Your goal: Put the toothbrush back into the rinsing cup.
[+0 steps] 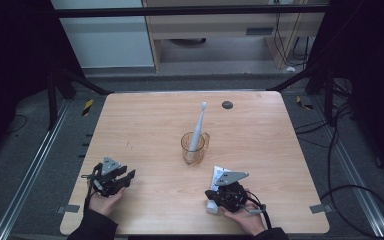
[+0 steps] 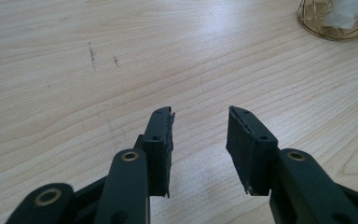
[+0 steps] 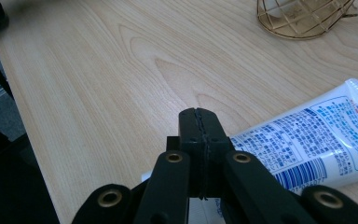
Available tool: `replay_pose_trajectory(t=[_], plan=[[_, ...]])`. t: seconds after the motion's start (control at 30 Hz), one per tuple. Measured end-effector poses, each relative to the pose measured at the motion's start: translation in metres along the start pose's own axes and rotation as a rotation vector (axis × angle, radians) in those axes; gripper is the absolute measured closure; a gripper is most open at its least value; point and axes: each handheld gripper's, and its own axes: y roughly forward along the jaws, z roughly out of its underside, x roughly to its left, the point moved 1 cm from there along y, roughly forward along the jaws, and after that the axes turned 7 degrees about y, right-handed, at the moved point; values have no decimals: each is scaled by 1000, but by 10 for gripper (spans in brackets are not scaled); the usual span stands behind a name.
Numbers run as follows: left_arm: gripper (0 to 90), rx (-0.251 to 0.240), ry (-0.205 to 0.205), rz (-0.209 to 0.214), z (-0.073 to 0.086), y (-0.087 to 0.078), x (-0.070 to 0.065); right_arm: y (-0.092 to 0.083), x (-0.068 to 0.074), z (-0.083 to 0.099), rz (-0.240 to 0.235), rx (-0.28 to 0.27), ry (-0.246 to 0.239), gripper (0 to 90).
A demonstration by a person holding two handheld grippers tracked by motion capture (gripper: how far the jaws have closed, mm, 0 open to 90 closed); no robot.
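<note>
White: 1 toothpaste tube (image 3: 307,140) beside closed, empty right hand-held gripper (image 3: 199,116); left hand-held gripper (image 2: 199,122) parted, empty.

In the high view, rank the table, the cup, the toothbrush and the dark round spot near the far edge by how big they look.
1. table
2. toothbrush, longer than the cup is tall
3. cup
4. dark round spot

The toothbrush stands in the cup, so nearness hardly skews that pair.

My right gripper (image 1: 219,192) covers much of the toothpaste tube (image 3: 307,140), whose cap end I cannot see; the cup (image 2: 333,21) is cut off by the frame's top.
</note>
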Motion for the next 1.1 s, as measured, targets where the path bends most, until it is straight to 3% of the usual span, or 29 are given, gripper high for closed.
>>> replay_pose_trajectory(t=[1.1], plan=[[603, 2, -1, -5, 1, -1, 1, -22, -14, 14, 21, 32, 17, 900]])
